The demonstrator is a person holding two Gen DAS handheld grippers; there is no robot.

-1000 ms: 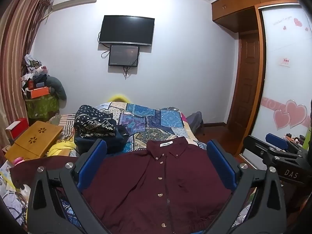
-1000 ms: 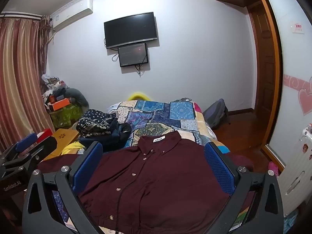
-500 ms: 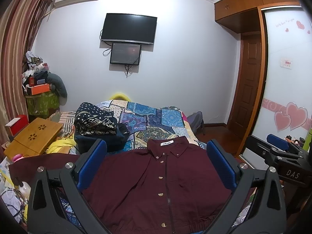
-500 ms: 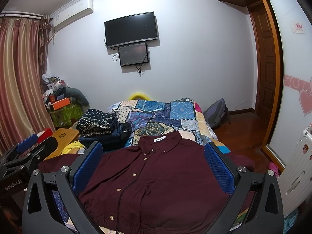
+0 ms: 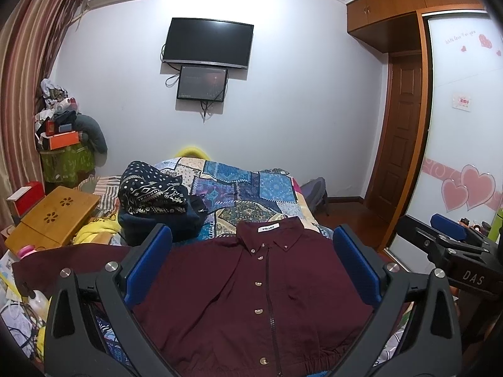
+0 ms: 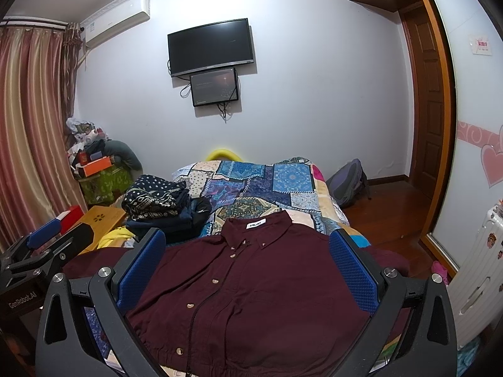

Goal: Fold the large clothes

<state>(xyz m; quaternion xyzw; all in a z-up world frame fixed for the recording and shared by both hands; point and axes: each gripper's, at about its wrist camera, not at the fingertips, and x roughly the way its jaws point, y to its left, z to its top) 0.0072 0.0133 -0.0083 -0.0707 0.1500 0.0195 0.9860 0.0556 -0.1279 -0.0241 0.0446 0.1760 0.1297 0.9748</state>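
A dark red shirt lies flat and buttoned on the near end of the bed, its collar toward the far wall. The left claw hangs above it with its fingers wide apart, holding nothing. The right claw does too. A pile of folded clothes sits by the bed's left edge.

Maroon shirt is lying flat, buttoned, collar at 12 o'clock on the patchwork quilt. Right gripper hangs over it, blue pads wide apart. Folded clothes pile at 10 o'clock.
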